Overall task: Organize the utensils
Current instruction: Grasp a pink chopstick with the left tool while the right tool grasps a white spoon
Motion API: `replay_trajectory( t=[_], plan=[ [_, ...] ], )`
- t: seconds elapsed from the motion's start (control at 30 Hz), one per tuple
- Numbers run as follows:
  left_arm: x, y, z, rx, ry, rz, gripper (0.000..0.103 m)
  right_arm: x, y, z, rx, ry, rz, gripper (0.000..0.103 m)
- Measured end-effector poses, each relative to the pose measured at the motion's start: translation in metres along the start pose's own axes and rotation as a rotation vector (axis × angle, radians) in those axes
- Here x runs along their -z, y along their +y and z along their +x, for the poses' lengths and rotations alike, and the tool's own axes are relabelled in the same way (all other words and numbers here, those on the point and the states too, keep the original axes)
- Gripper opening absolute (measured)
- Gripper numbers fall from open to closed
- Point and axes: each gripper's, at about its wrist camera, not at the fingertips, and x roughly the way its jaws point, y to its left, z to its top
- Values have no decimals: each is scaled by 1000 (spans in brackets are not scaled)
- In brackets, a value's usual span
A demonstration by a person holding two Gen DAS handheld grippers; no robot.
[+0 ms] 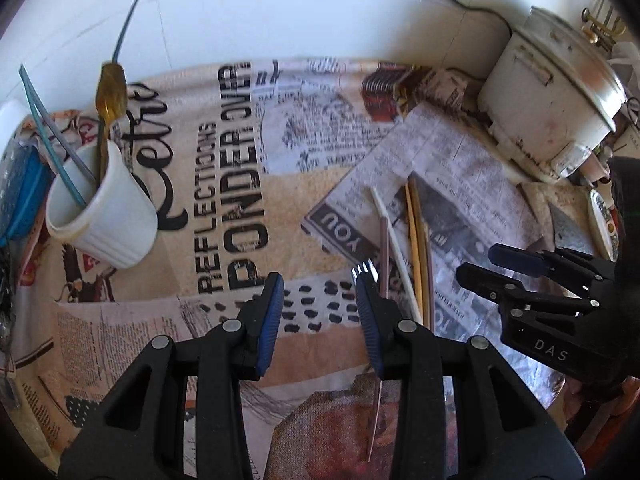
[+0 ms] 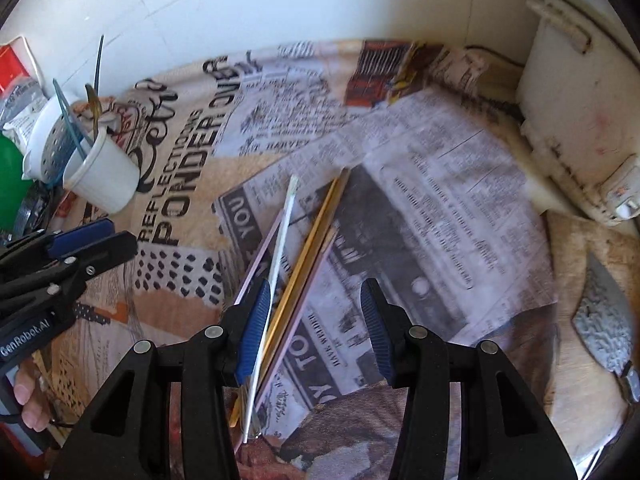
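A white cup [image 1: 108, 216] stands at the left on the printed cloth and holds a gold spoon [image 1: 109, 92] and teal sticks [image 1: 48, 136]; it also shows in the right wrist view [image 2: 102, 180]. Several thin utensils lie bundled on a newspaper: a white stick [image 2: 280, 264], a gold one [image 2: 312, 248] and pinkish ones [image 1: 384, 256]. My left gripper [image 1: 320, 292] is open and empty, just left of the bundle. My right gripper [image 2: 316, 304] is open above the bundle's near ends, its left finger [image 2: 256, 320] over the white stick.
A white rice cooker [image 1: 552, 100] stands at the back right. A blue strainer [image 1: 20, 196] and a perforated white holder [image 2: 50, 148] sit by the cup. A grey stone-like piece [image 2: 604, 320] lies at the right. A tiled wall runs behind.
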Motion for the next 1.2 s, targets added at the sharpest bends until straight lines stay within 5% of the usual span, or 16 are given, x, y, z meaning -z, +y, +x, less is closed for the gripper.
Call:
replay_trajectory(
  t=[0.17,0.37,1.0,1.2],
  plan=[
    [12,5,17,-8,47,-18,36,-4,10,22,-44,42,-25,43],
    [23,11,30,-8,81,-35,36,-12,22,43,-55,78,-63,15],
    [18,-3,39,85,113,2,36,-22,8,45,-47,61,-15,6],
    [12,-24,52,144,145,48,22,-11,-9,24,-46,34,1,6]
  ],
)
